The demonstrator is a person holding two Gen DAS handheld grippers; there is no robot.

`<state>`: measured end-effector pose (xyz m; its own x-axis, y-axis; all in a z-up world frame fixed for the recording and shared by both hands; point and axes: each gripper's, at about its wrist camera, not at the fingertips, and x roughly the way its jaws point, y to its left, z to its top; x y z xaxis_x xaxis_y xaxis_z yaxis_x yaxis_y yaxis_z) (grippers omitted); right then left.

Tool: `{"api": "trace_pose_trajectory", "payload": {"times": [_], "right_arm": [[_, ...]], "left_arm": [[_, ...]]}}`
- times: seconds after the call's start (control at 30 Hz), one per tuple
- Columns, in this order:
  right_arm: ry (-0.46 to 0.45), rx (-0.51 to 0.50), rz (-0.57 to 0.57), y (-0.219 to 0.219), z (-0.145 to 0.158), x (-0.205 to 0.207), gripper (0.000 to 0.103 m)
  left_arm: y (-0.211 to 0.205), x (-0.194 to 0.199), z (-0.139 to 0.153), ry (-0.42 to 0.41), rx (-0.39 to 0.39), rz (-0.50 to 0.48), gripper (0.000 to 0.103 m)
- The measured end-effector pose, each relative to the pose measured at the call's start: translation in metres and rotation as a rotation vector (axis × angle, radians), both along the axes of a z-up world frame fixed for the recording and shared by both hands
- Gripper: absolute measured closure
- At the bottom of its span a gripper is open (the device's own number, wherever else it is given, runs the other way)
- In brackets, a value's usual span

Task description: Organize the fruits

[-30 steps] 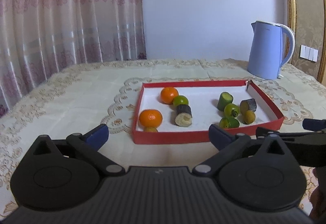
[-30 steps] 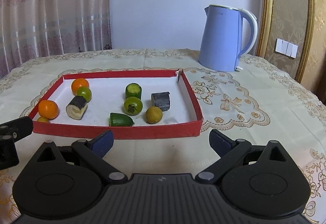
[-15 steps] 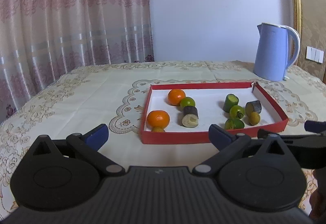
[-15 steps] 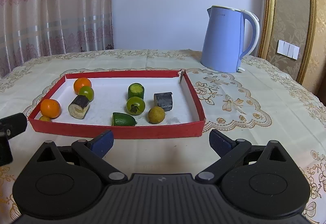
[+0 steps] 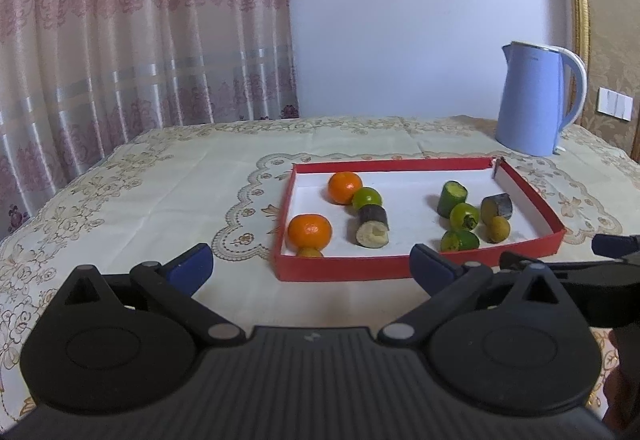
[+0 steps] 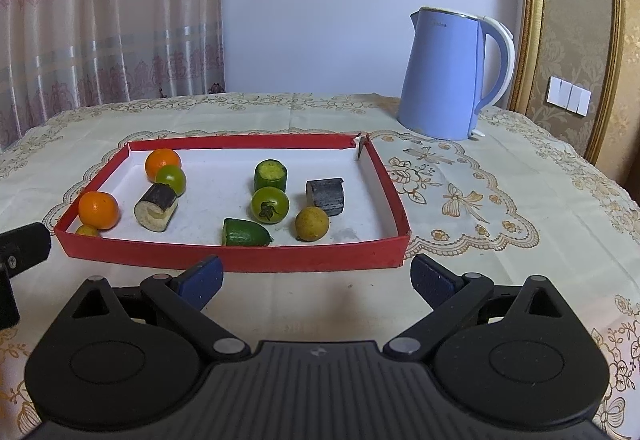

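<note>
A red tray with a white floor lies on the tablecloth and holds several pieces. At its left are two oranges, a green tomato, an eggplant chunk and a small yellow fruit. At its right are a cucumber chunk, a green tomato, a cucumber end, a yellow fruit and a dark eggplant piece. My left gripper is open and empty before the tray's near left wall. My right gripper is open and empty before the near wall.
A light blue electric kettle stands at the back right of the table. A patterned curtain hangs behind the table's left and far edges. The right gripper's body shows at the left wrist view's right edge.
Both grippers have drawn back and risen slightly, so the tray looks smaller and farther. The left view has shifted left. Both stay open; no fruit has moved.
</note>
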<state>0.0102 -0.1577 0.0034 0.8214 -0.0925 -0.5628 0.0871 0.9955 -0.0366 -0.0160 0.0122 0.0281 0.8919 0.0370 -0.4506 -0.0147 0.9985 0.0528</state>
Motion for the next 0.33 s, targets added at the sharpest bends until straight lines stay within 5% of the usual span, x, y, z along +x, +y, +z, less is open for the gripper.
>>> {"api": "trace_pose_trajectory", "payload": {"times": [0.33], "right_arm": [[-0.002,-0.005,0.009,0.0036,-0.0010,-0.0009,0.002]], "left_arm": [[-0.0069,-0.0047,-0.0006,-0.028,0.019,-0.033,0.000]]}}
